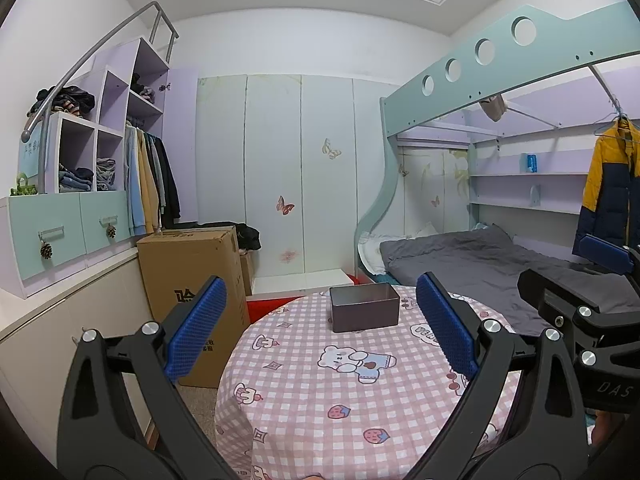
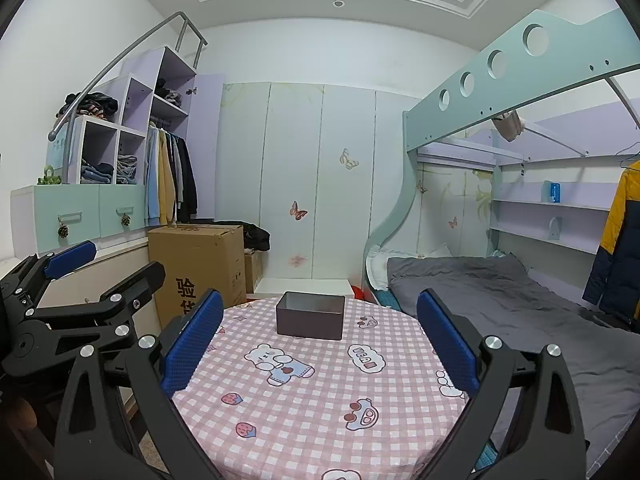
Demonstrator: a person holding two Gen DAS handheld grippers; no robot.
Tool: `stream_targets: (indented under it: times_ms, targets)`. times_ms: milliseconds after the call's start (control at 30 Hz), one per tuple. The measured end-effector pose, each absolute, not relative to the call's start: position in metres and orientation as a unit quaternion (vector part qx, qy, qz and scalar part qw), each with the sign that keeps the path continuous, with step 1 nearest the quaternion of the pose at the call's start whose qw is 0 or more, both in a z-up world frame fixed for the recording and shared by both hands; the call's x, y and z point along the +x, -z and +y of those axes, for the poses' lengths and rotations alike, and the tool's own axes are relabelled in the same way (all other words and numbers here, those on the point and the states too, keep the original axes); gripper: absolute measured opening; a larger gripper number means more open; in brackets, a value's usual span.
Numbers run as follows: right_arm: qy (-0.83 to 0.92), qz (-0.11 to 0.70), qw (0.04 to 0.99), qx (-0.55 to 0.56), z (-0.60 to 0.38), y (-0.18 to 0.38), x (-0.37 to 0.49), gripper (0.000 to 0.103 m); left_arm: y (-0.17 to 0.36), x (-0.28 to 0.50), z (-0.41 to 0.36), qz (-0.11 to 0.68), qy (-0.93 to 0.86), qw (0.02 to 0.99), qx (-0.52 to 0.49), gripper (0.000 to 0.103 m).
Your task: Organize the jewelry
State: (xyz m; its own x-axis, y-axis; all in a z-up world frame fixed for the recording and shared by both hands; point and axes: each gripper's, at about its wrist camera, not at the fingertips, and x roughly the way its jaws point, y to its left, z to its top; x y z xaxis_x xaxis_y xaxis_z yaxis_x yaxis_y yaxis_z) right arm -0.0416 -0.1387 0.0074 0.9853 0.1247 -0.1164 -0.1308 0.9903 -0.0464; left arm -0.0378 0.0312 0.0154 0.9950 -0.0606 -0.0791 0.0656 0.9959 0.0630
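A dark, open-topped box (image 1: 365,308) is sitting mid-frame on the pink checked table (image 1: 320,400); the left gripper (image 1: 320,332) and right gripper (image 2: 320,340) are both hanging wide open, holding nothing.

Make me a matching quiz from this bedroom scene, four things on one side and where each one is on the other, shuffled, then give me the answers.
Things:
1. open grey box
2. cardboard carton
3. yellow and navy jacket
4. grey bedding

Places:
A. hanging at the right, by the shelves
B. on the floor left of the table
C. on the checked tablecloth, at the table's far side
D. on the lower bunk

Pairs: 1-C, 2-B, 3-A, 4-D
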Motion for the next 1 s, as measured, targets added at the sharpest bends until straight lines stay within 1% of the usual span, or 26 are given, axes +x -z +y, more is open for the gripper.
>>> stream_targets:
  times_ms: [1000]
  targets:
    - [-0.061, 0.06, 0.996, -0.026, -0.139, -0.0075, -0.0405, 0.094, -0.0155, -0.0343, 0.0316, 0.038, 0.037, 0.998, 0.034, 0.094]
